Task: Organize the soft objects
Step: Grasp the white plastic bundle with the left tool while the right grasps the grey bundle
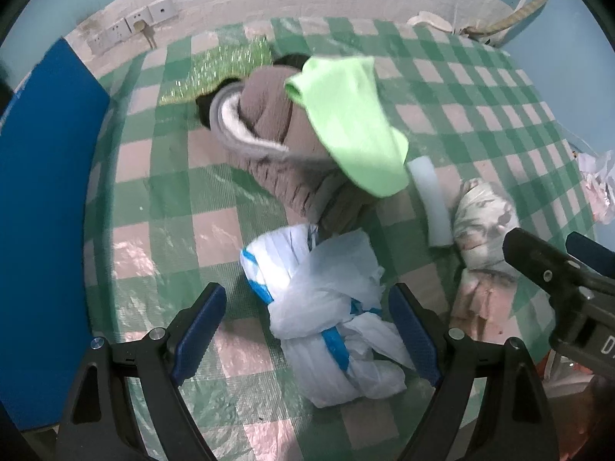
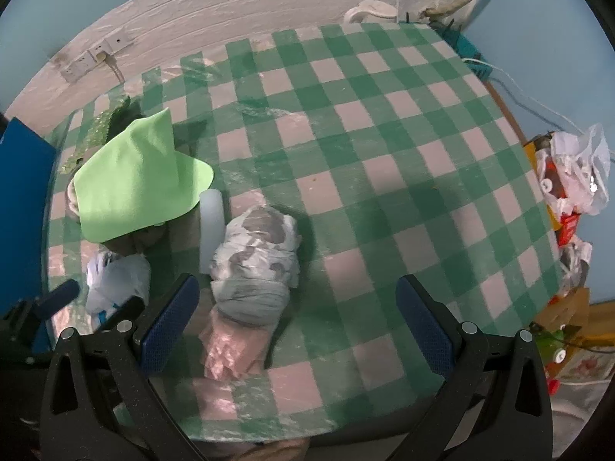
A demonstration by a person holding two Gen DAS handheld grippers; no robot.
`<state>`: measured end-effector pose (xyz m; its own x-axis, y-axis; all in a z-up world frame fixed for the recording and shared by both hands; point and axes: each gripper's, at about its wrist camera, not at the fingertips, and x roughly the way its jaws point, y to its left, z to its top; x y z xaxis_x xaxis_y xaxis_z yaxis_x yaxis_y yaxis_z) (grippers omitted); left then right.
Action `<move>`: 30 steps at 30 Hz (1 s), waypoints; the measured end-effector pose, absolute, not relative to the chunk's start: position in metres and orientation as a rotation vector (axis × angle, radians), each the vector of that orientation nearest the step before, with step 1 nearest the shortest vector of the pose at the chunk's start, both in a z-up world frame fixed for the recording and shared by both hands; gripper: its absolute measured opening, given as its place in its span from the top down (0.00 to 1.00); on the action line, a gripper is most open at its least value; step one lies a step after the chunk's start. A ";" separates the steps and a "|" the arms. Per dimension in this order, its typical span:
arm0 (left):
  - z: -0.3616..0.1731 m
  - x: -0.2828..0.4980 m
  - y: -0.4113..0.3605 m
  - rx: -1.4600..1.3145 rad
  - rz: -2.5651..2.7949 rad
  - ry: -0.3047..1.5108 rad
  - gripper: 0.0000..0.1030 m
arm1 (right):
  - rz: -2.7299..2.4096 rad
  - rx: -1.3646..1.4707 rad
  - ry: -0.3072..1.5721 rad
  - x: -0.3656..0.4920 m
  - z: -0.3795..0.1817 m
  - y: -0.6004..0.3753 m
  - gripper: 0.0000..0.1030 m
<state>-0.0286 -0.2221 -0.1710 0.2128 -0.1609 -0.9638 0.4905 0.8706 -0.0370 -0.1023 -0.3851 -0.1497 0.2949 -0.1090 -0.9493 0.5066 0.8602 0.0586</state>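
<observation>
Both tongs wide open, empty — left tongs (image 1: 307, 330) straddle white plastic bundle (image 1: 326, 307); right tongs (image 2: 298, 320) nr patterned bundle (image 2: 255, 257).

We are looking down from both wrists, close over the checked table (image 1: 161, 199); both views are sharing the green cloth (image 1: 353, 126) (image 2: 134, 184).

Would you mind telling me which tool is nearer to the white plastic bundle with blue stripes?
Left. The left tool is open with the white plastic bundle lying between its fingers; the right tool is open off to the bundle's right, over the grey patterned bundle.
</observation>
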 end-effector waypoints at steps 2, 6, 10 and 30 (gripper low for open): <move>-0.175 -0.028 -0.219 0.282 -0.464 1.295 0.19 | -0.412 0.389 1.219 -0.099 -0.155 -0.383 0.02; -0.178 -0.028 -0.217 0.282 -0.462 1.304 0.41 | -0.407 0.376 1.240 -0.092 -0.164 -0.379 0.02; -0.176 -0.029 -0.214 0.297 -0.459 1.282 0.51 | -0.409 0.343 1.261 -0.084 -0.174 -0.374 0.02; -0.154 -0.025 -0.198 0.279 -0.466 1.228 0.57 | -0.351 0.327 1.306 -0.077 -0.176 -0.366 0.54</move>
<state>-0.0252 -0.1977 -0.1544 0.2596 -0.1910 -0.9466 0.4847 0.8736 -0.0433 -0.0771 -0.3662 -0.1757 0.2237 -0.0670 -0.9724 0.4297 0.9022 0.0367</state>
